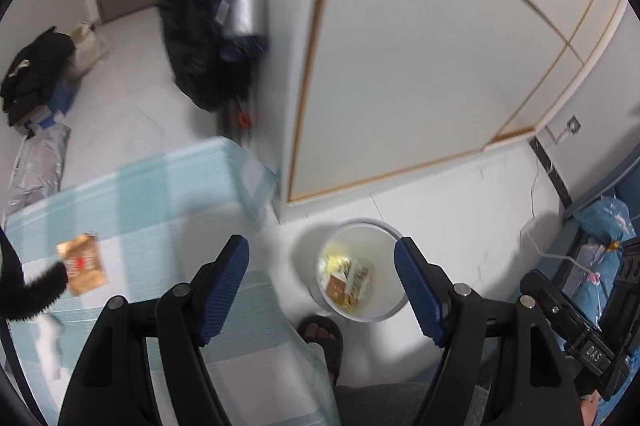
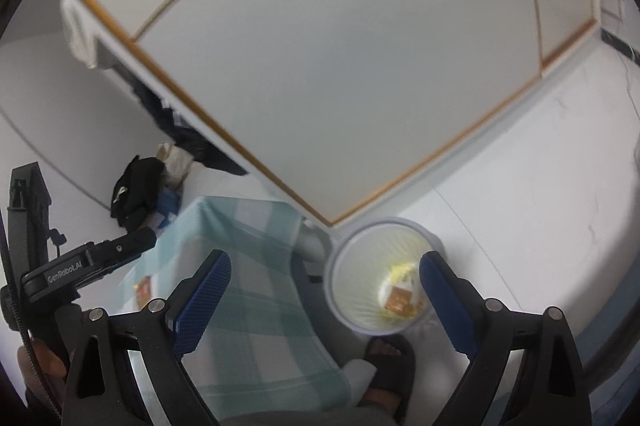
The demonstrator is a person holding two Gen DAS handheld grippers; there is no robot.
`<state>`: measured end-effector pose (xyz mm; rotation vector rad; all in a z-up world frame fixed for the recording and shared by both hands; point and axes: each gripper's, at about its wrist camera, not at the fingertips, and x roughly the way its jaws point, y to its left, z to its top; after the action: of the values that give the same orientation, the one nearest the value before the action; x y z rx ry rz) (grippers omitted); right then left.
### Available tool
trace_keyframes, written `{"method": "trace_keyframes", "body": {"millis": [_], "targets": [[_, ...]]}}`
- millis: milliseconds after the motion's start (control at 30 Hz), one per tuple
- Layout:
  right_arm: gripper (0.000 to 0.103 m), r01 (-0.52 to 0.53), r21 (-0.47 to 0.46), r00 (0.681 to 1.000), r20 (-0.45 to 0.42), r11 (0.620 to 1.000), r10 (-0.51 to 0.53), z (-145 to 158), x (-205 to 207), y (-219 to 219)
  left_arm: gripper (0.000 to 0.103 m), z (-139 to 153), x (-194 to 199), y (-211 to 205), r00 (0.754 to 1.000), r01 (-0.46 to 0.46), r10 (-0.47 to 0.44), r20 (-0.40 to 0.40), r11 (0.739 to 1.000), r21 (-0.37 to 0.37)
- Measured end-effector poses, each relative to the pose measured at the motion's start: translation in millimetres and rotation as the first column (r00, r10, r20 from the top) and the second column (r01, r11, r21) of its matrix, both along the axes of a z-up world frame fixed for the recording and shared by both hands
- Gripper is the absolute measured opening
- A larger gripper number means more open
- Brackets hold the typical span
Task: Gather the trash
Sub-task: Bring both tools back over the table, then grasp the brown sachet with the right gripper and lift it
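Note:
A white round trash bin (image 1: pixel 384 312) stands on the floor beside the table, with yellow and orange-brown wrappers (image 1: pixel 346 280) inside; it also shows in the right wrist view (image 2: pixel 352 302). An orange-brown snack wrapper (image 1: pixel 82 268) lies on the table's blue-and-white checked cloth (image 1: pixel 160 202), also seen small in the right wrist view (image 2: pixel 143 291). My left gripper (image 1: pixel 322 256) is open and empty, above the table edge and bin. My right gripper (image 2: pixel 324 272) is open and empty above the bin.
A white wardrobe with wood trim (image 1: pixel 420 66) stands behind the bin. A sandalled foot (image 1: pixel 322 340) is next to the bin. Dark clothes hang by the wardrobe (image 1: pixel 200 26). A black bag (image 1: pixel 32 74) and silver packet (image 1: pixel 38 166) lie on the floor.

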<state>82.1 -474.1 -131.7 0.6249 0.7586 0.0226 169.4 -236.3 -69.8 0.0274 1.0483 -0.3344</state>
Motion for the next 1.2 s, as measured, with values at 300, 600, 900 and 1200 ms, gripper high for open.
{"method": "trace_keyframes", "body": {"millis": [300,600,900,1200], "targets": [[0.098,-0.126,-0.085,0.978,0.156,0.988,0.139,64,-8,77,0.081,42,-19,69,0.984,-0.116,0.119,0.134,0.993,-0.032],[0.103,-0.202,-0.123,0.953,0.203,0.972,0.224,69,-12,171,0.088,56,-47,157,0.939,-0.269,0.275,0.206,0.961,-0.057],[0.103,-0.332,-0.167,0.924,0.139,0.928,0.355,49,-3,257,0.088,39,-63,228,0.898,-0.38,0.379,0.224,0.924,-0.043],[0.103,-0.432,-0.215,0.895,0.015,0.876,0.445,24,30,318,0.088,1,-66,290,0.863,-0.469,0.481,0.153,0.877,-0.106]]}}
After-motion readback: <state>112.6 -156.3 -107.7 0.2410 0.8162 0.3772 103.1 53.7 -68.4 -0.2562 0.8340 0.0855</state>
